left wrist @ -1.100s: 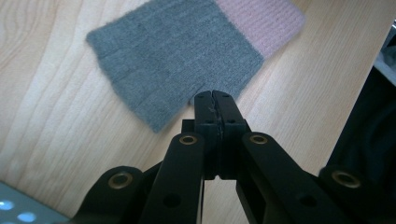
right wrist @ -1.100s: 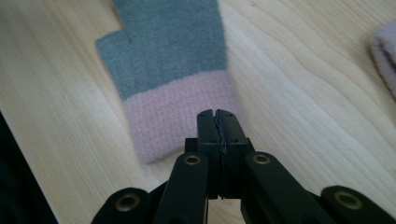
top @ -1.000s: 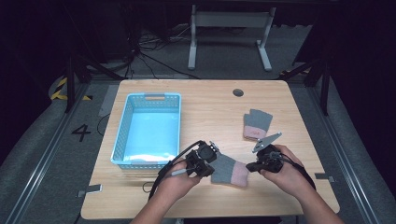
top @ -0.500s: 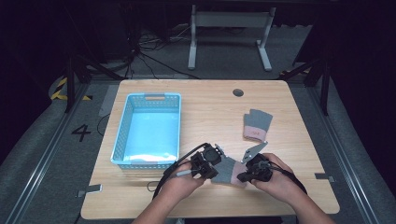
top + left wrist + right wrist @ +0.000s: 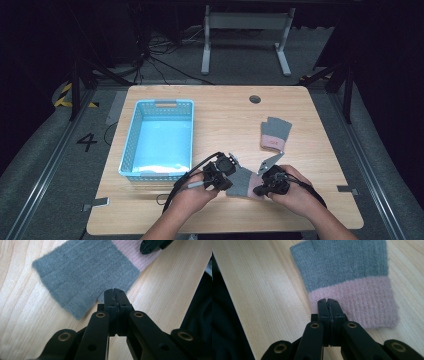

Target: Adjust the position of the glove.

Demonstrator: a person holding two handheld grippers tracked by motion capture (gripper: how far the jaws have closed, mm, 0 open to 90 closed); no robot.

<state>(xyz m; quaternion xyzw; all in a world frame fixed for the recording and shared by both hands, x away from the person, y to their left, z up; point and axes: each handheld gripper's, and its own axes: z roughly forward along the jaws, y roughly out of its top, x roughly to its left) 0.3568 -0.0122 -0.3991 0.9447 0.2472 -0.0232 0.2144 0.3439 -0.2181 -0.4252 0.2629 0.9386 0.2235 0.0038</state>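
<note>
Near table (image 5: 220, 112) edge: left gripper (image 5: 223, 175) jaws clenched on the grey edge of a glove (image 5: 242, 182). Right gripper (image 5: 265, 186) jaws clenched on its pink cuff. Beyond: 1 second glove (image 5: 274, 134) lies flat; 1 blue basket (image 5: 131, 134) sits left.

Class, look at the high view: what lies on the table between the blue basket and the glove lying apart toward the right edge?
Nothing: in the high view, only bare wooden table lies between the blue basket and that far glove.
</note>
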